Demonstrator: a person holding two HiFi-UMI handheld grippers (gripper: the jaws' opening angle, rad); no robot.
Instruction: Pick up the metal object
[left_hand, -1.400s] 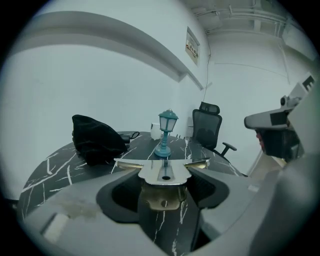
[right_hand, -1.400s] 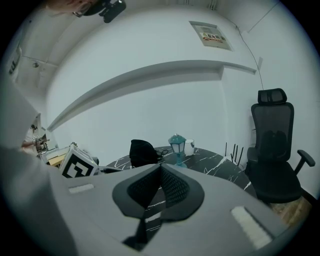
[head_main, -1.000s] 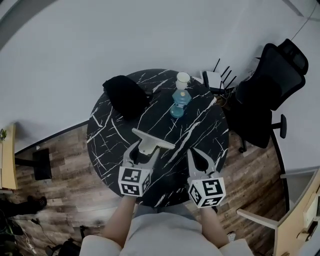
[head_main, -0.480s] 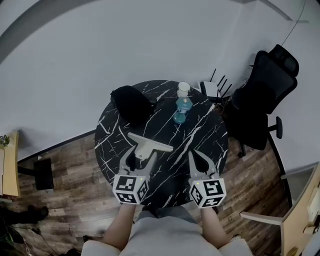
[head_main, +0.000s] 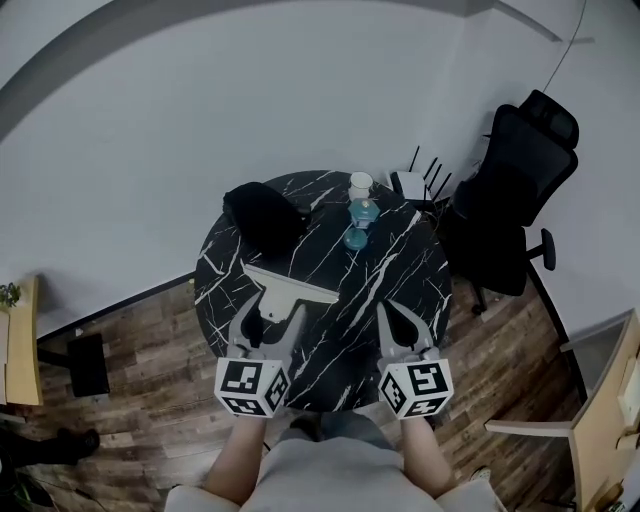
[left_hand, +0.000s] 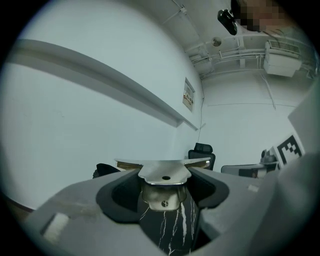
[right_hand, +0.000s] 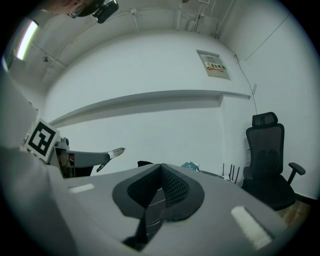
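The metal bracket (head_main: 290, 286) has its long bar crosswise. Its stem is clamped in the wide-set left hand-held gripper (head_main: 270, 315). The right hand-held gripper (head_main: 397, 322) has its jaws together and holds nothing.

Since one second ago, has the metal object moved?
Yes. The metal object, in the left gripper, has shifted left, toward the table's left edge.

Grey left hand-held gripper (head_main: 272, 306), right hand-held gripper (head_main: 389, 306), black-and-white marker cubes (head_main: 250, 386)
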